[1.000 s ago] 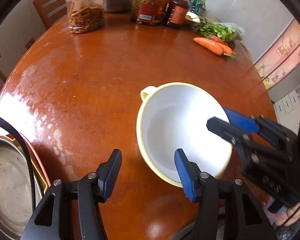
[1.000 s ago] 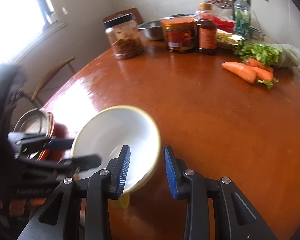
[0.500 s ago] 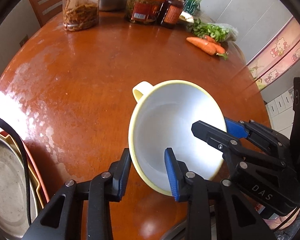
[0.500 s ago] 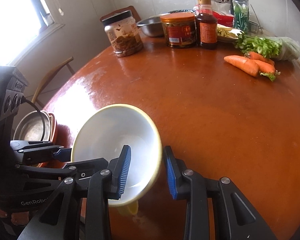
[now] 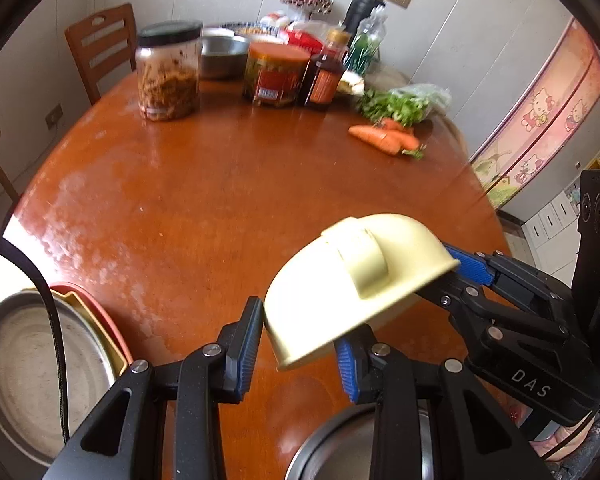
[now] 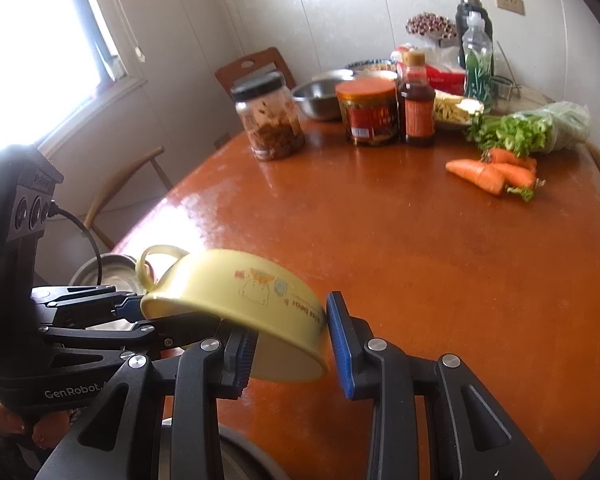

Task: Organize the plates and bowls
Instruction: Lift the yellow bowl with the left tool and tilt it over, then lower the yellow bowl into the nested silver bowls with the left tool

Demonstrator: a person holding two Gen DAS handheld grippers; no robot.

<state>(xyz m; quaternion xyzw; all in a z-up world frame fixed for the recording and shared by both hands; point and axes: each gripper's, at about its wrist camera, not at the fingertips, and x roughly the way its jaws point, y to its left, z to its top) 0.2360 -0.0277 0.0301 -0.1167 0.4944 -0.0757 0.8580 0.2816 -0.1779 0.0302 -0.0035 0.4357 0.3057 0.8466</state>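
Observation:
A pale yellow bowl with a handle hangs upside down above the table's near edge; it also shows in the right wrist view. My left gripper is shut on its rim on one side. My right gripper is shut on the rim on the other side. A steel plate sits on stacked yellow and red plates at the left edge. A steel bowl's rim shows below the yellow bowl.
The round wooden table holds jars, a sauce bottle, a steel bowl, greens and carrots at its far side. Wooden chairs stand beyond the table.
Both grippers have lifted the yellow bowl off the table and turned it from mouth-up to upside down. Both views have pulled back toward the table's near edge.

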